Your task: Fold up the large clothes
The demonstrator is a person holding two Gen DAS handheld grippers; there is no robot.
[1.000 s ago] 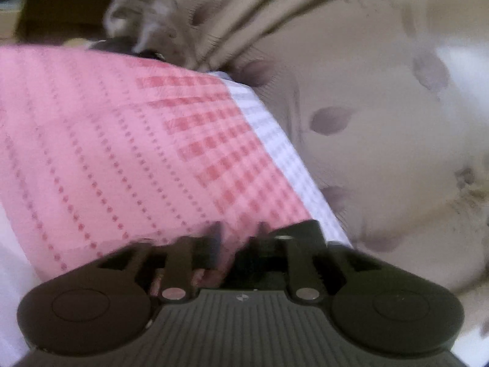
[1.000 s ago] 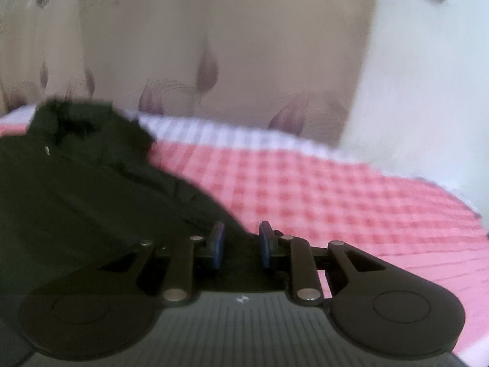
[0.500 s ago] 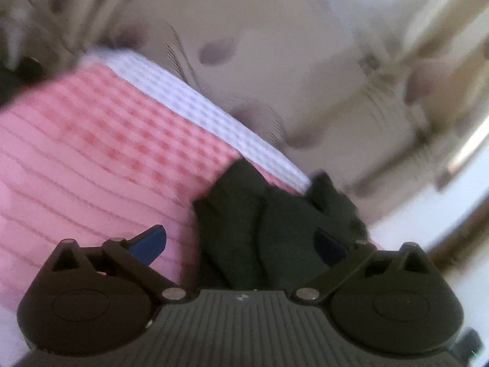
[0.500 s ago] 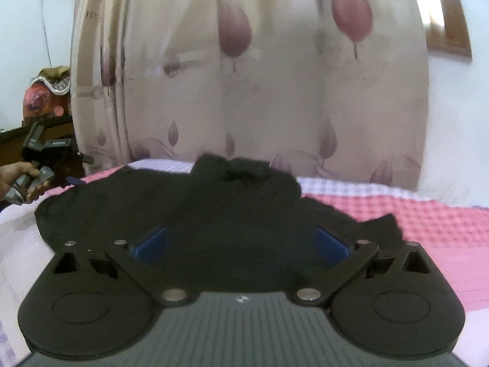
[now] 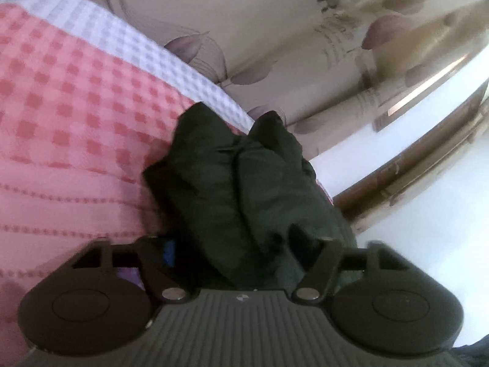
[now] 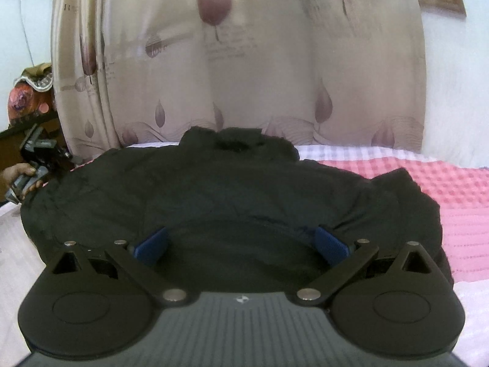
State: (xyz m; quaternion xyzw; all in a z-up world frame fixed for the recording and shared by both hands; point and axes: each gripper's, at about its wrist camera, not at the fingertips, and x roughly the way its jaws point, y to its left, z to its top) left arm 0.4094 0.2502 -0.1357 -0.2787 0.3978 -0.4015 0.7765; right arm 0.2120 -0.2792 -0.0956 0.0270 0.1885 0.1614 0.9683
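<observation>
Leaf-printed beige curtains (image 6: 238, 70) hang behind a bed covered by a pink and white waffle-weave checked bedspread (image 5: 70, 116). On it lies a dark, soft, rumpled garment (image 6: 214, 189), spread broadly left to right in the right wrist view, its collar at the far edge toward the curtains. The right gripper (image 6: 241, 244) hovers over its near hem, blue pads splayed wide. The left gripper (image 5: 244, 244) is also spread wide, with bunched folds of the garment (image 5: 232, 183) lying between its fingers.

Black garment (image 6: 232, 195), pink-checked bedspread (image 5: 61, 98), beige leaf-print curtain (image 6: 244, 61)
</observation>
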